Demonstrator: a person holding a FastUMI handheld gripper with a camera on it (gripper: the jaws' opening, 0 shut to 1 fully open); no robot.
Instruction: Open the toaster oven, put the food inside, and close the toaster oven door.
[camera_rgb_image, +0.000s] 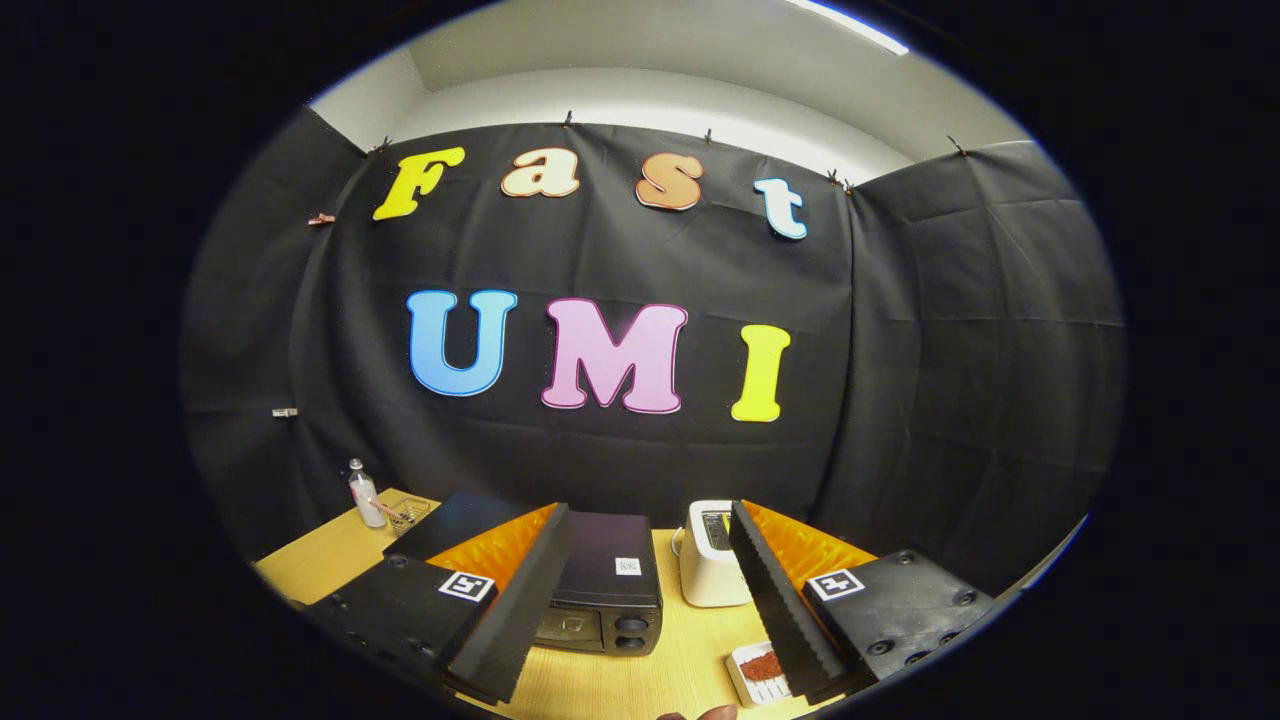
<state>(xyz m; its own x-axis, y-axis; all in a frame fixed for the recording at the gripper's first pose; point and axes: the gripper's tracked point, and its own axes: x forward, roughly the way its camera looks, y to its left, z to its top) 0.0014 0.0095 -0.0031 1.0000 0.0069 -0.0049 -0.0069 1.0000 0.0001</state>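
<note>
Gripper (650, 610) held above table (330, 560), fingers spread wide, nothing between them.
Toaster oven (605, 585) ahead between the fingers, door closed; food tray (760, 672) (reddish contents) touches right finger's inner edge; white appliance (710, 565) beside oven.

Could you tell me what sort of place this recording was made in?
Probably a staged recording booth, not a real kitchen: black cloth wall hangs behind a wooden table holding a toaster oven, a white appliance and a food tray. The gripper hovers open.
</note>
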